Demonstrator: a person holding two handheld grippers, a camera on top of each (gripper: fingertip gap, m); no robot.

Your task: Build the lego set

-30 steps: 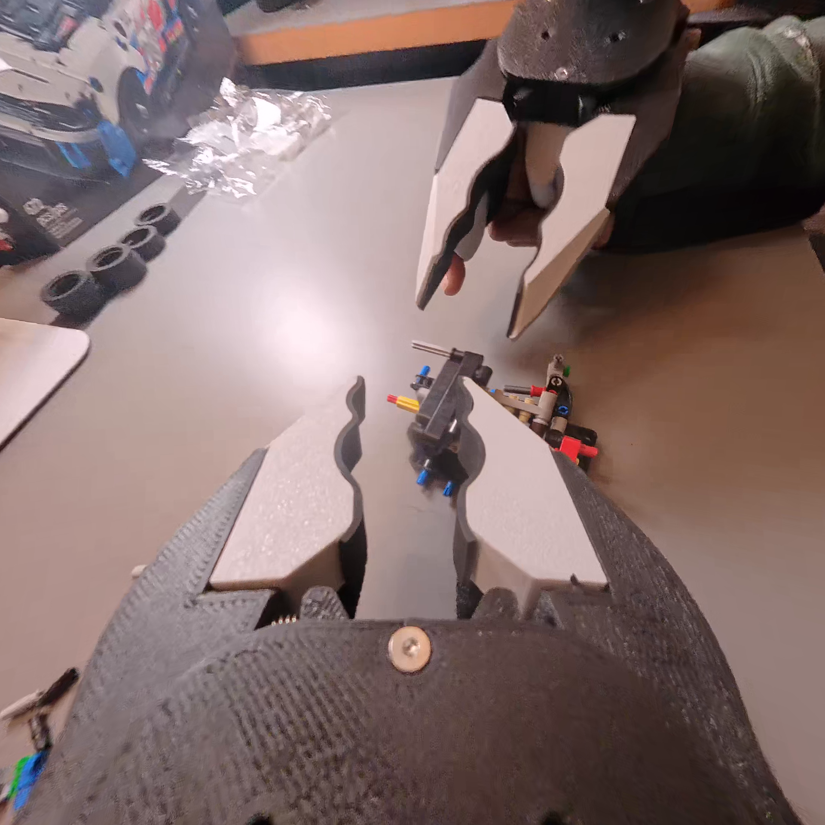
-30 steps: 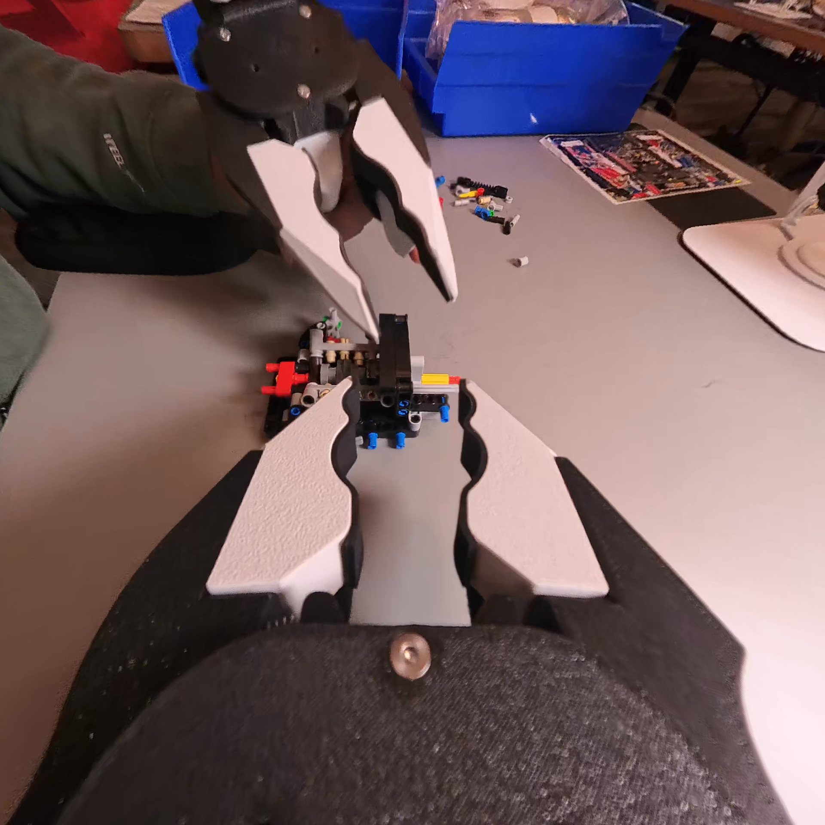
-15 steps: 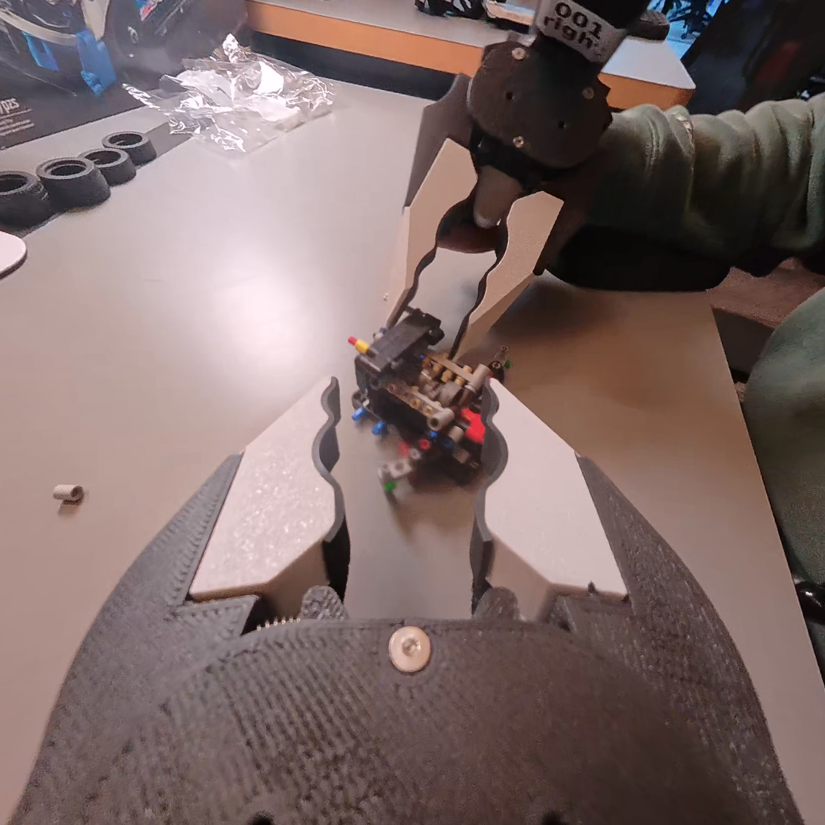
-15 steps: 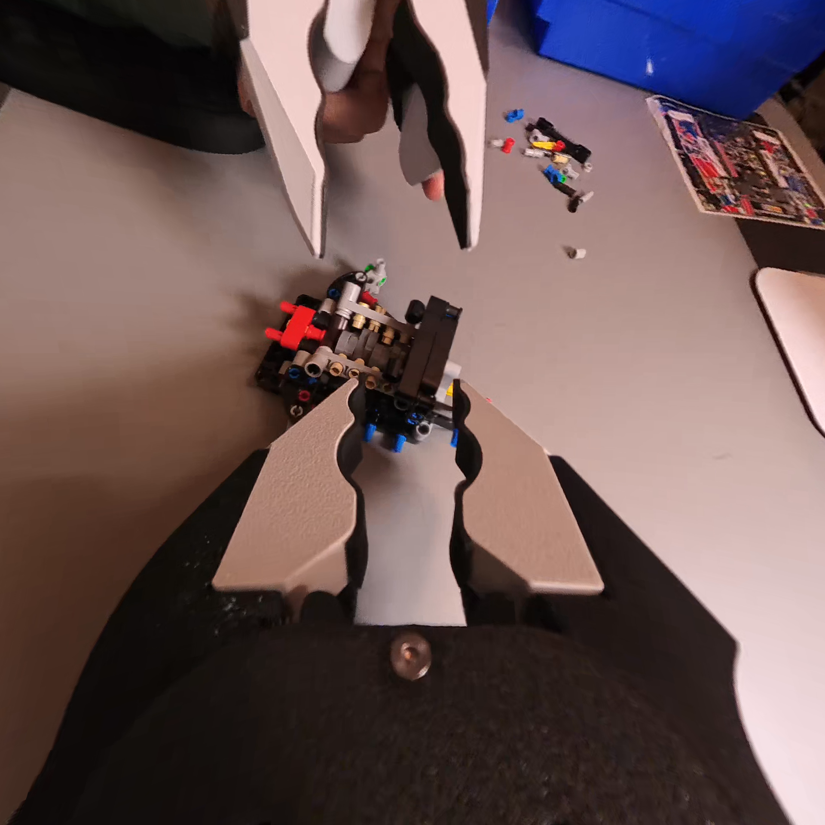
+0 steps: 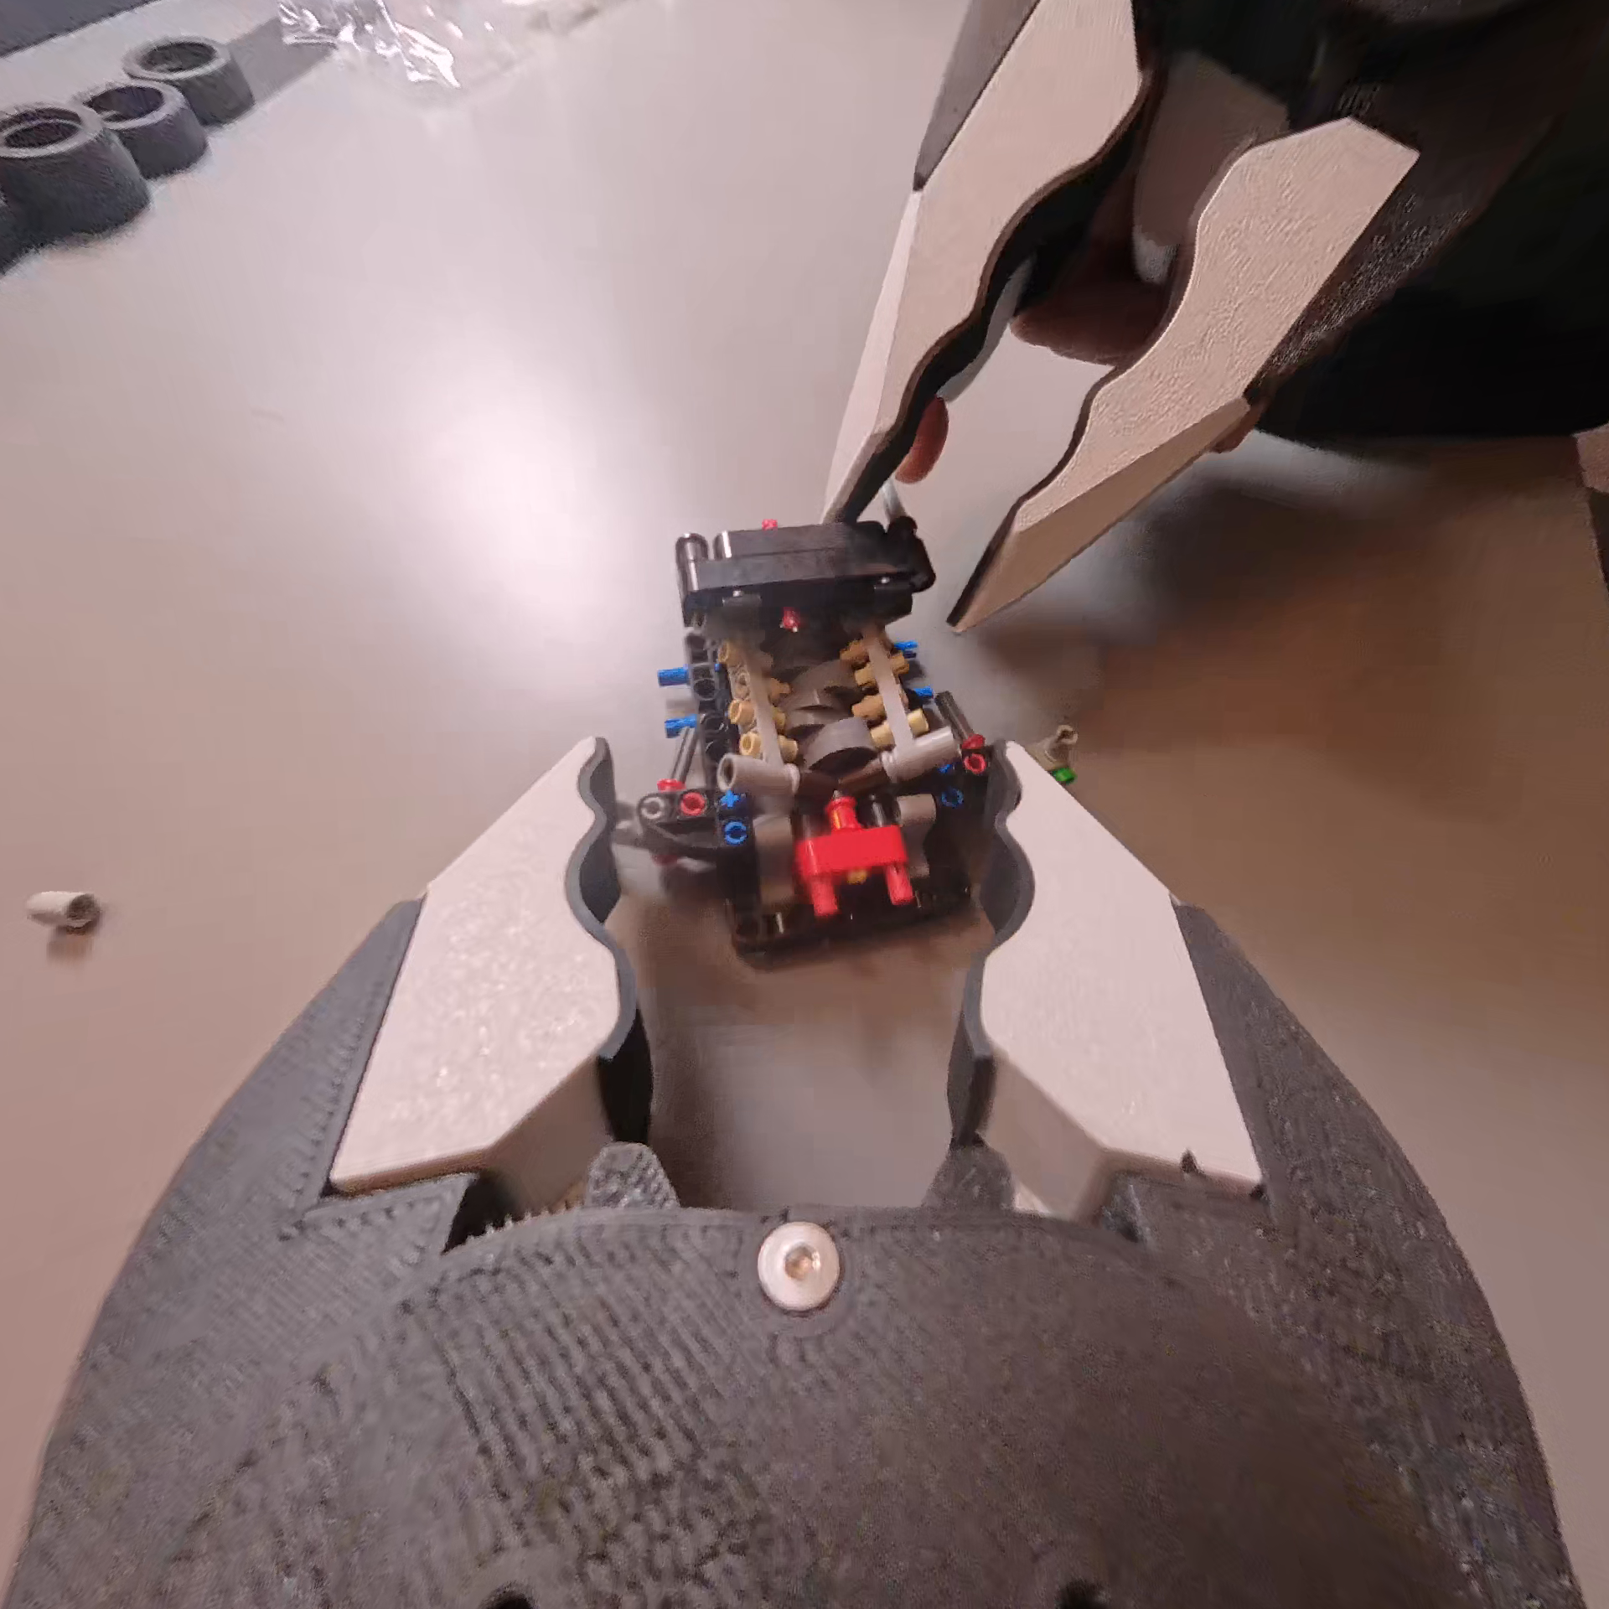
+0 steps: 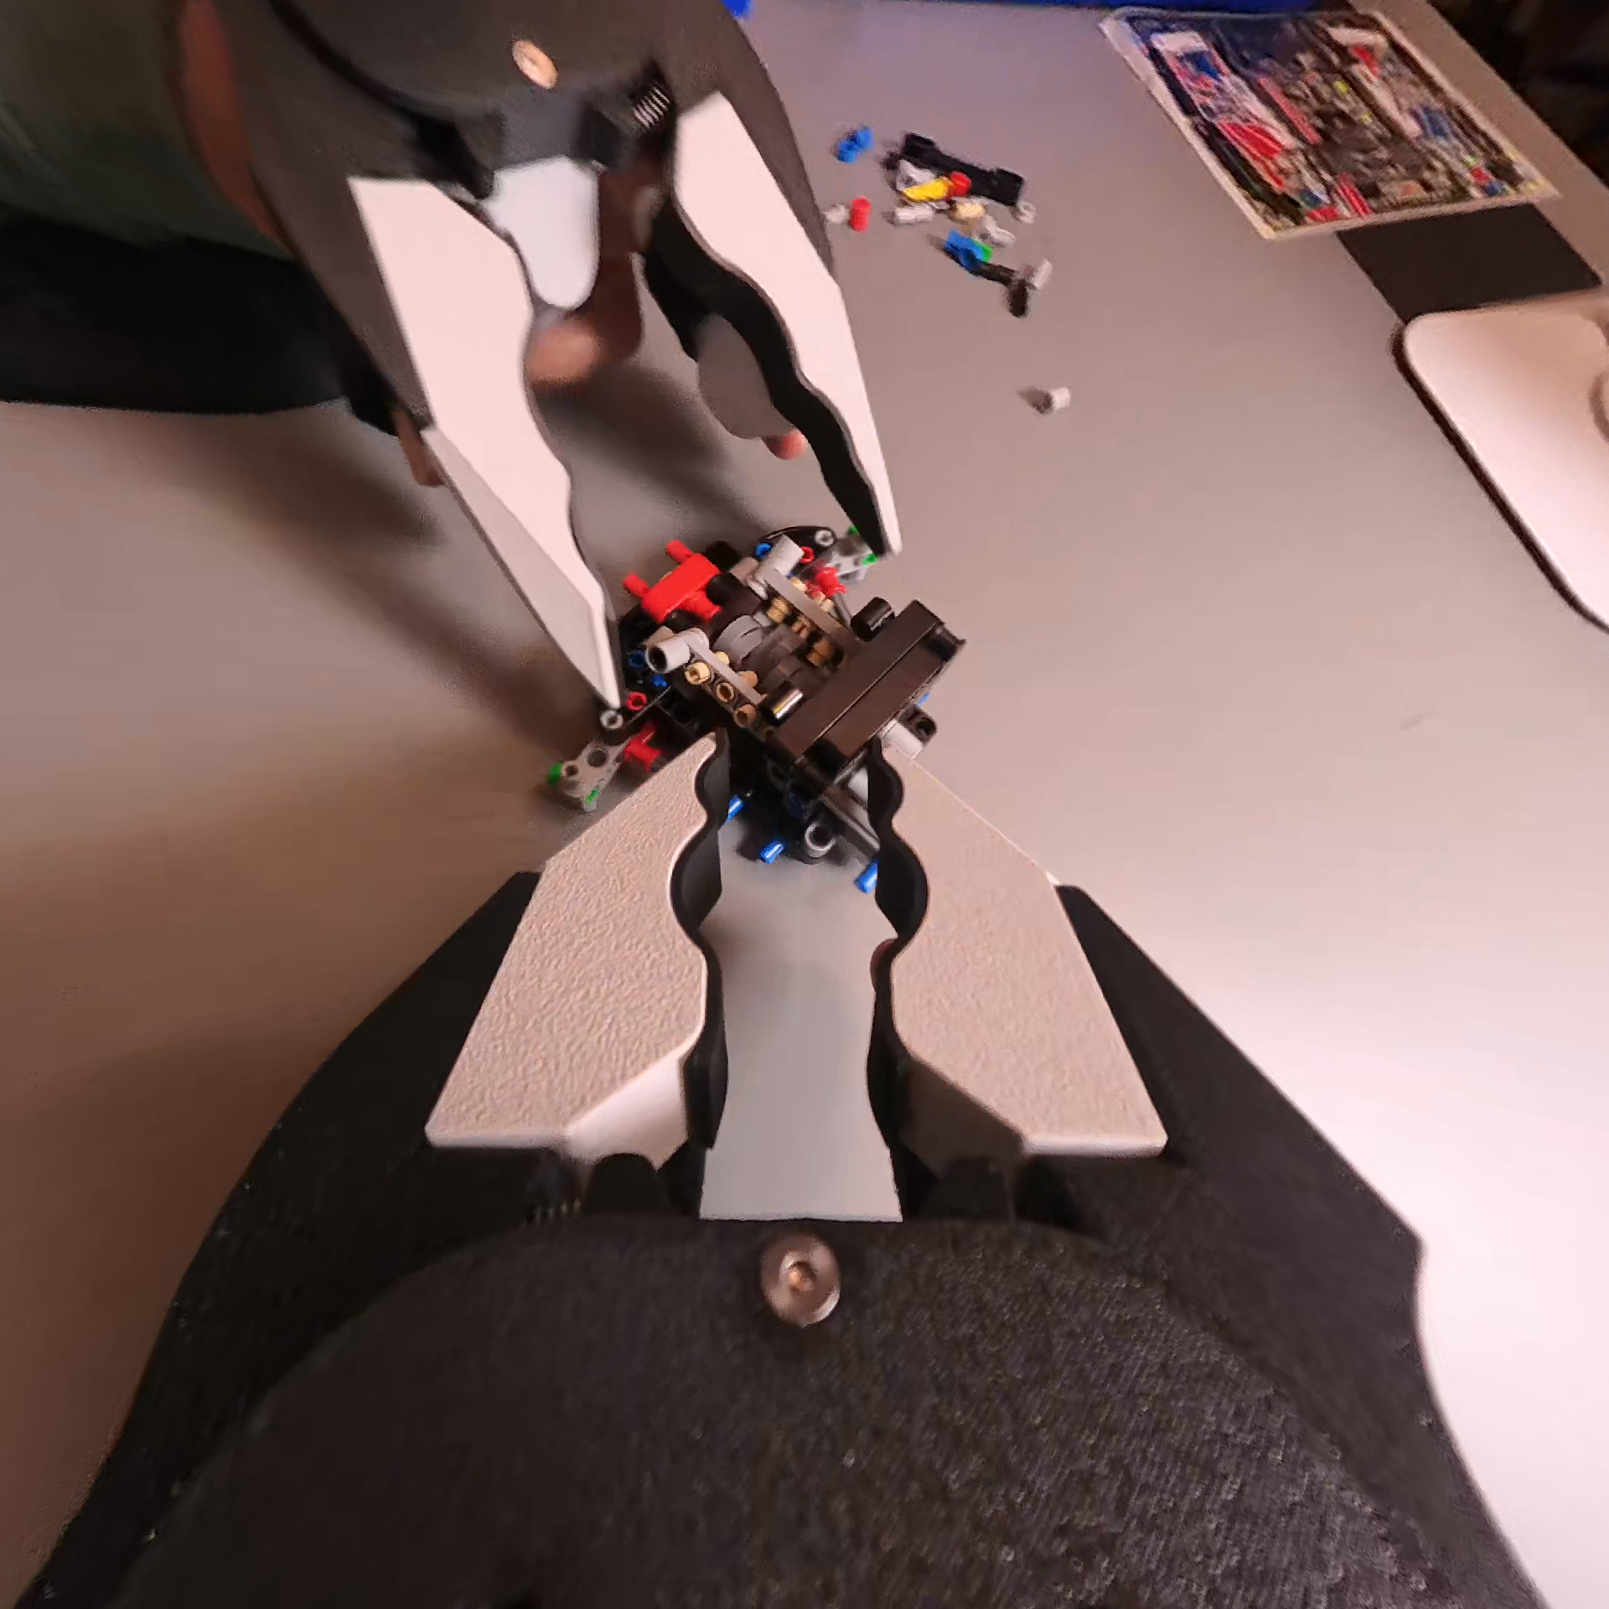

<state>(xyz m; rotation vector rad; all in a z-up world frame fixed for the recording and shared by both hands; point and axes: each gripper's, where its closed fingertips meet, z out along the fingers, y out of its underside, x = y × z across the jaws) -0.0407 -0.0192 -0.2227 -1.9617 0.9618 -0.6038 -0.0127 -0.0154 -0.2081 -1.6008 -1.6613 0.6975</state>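
Observation:
The lego assembly (image 5: 818, 757), a small engine-like block with a black beam on top and a red piece at one end, rests on the grey table (image 5: 348, 435). My left gripper (image 5: 801, 753) is open, with its fingertips on either side of the red end. In the right wrist view (image 6: 749, 622) it comes down from the top left over the assembly (image 6: 784, 653). My right gripper (image 6: 794, 749) is open, its jaws fairly close together astride the near end of the black beam. It also shows at the upper right of the left wrist view (image 5: 897, 566).
Black tyres (image 5: 52, 165) and a clear plastic bag (image 5: 374, 43) lie at the far left. A small grey piece (image 5: 65, 910) lies loose. A pile of loose pieces (image 6: 949, 209), an instruction booklet (image 6: 1323, 113) and a white base (image 6: 1515, 418) are to the right. About 4 cm separates my left fingertips from my right.
My left gripper swung around the assembly and closed in, so the red end now sits between its tips. My right gripper moved in over the black beam and its jaws narrowed.

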